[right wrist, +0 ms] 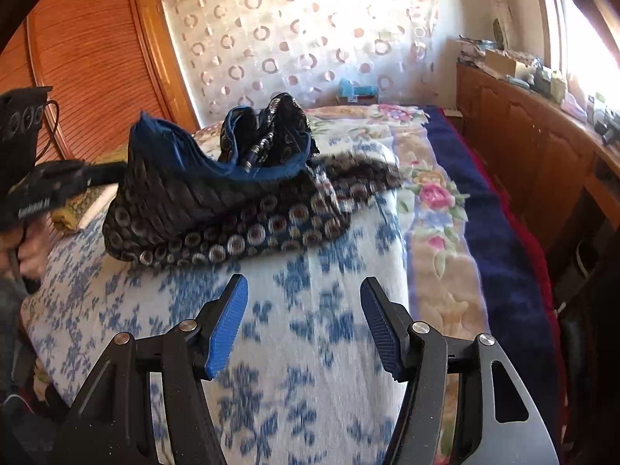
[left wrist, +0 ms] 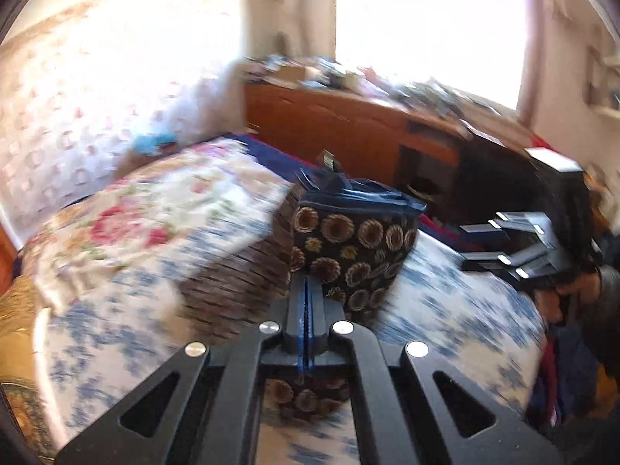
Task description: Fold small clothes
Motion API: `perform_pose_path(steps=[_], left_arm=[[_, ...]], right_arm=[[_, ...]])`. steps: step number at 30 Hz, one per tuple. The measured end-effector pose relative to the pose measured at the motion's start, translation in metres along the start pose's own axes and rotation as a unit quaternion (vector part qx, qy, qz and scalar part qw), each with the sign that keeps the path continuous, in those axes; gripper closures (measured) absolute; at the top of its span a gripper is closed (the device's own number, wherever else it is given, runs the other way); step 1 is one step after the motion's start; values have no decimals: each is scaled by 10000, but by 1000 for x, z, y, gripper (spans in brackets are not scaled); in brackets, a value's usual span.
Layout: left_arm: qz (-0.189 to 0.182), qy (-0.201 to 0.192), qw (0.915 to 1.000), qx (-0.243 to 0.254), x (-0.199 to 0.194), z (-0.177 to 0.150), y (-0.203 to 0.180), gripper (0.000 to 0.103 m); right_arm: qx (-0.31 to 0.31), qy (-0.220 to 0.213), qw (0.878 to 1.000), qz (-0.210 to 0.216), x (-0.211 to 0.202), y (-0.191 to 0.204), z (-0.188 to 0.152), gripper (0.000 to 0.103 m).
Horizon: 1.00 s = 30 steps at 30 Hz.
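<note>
A small dark garment (left wrist: 360, 240) with gold round flowers and a blue lining lies bunched on the white-and-blue blanket (right wrist: 310, 348). In the left wrist view, which is blurred by motion, my left gripper (left wrist: 308, 285) is shut on the garment's edge, with cloth above and below the closed fingers. In the right wrist view the garment (right wrist: 217, 213) is lifted at its left end, where the left gripper (right wrist: 116, 170) pulls it up. My right gripper (right wrist: 305, 285) stands open over the blanket, short of the garment, with nothing between its blue pads (right wrist: 228, 321). From the left wrist view the right gripper (left wrist: 471, 244) shows at the right.
A floral blanket (right wrist: 434, 201) and a navy one (right wrist: 496, 232) cover the bed's right part. A wooden cabinet (right wrist: 534, 147) with clutter on top runs along the right. A wooden wardrobe (right wrist: 97, 58) and a patterned curtain (right wrist: 302, 38) stand behind.
</note>
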<state>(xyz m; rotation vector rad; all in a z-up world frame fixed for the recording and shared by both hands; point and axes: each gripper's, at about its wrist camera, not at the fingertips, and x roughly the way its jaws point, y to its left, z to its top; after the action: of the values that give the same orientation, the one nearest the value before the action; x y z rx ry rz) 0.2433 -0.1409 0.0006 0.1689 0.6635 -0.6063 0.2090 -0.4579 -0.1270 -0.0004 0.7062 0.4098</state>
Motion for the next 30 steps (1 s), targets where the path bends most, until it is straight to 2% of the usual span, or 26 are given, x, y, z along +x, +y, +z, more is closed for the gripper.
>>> perform_pose_path(steps=[5, 9, 10, 12, 14, 17, 21, 25, 30], left_arm=[[472, -15, 9969, -626, 11, 2, 69, 103], [762, -47, 9932, -880, 18, -14, 95, 103], [757, -75, 9929, -911, 19, -17, 98, 101], [636, -95, 9934, -953, 20, -24, 101, 98], [571, 18, 9936, -974, 26, -31, 101, 96], [386, 349, 9934, -1018, 43, -38, 98, 95], [199, 741, 9897, -1211, 63, -52, 96, 95], [198, 1053, 9857, -1301, 77, -60, 92, 95], [210, 989, 9800, -1713, 80, -63, 95, 93]], right_arm=[[-215, 30, 9998, 4, 32, 0, 37, 41], [-390, 119, 9992, -34, 65, 2, 72, 41], [-399, 141, 9991, -23, 71, 2, 77, 41], [-420, 200, 9989, -55, 84, 1, 88, 34], [-445, 280, 9984, -219, 97, -2, 94, 30], [-427, 426, 9974, -406, 114, -7, 98, 28], [-278, 622, 9968, -424, 137, -18, 101, 27], [-106, 849, 9960, -246, 154, -26, 101, 27], [-34, 1026, 9947, -6, 166, -28, 97, 25]])
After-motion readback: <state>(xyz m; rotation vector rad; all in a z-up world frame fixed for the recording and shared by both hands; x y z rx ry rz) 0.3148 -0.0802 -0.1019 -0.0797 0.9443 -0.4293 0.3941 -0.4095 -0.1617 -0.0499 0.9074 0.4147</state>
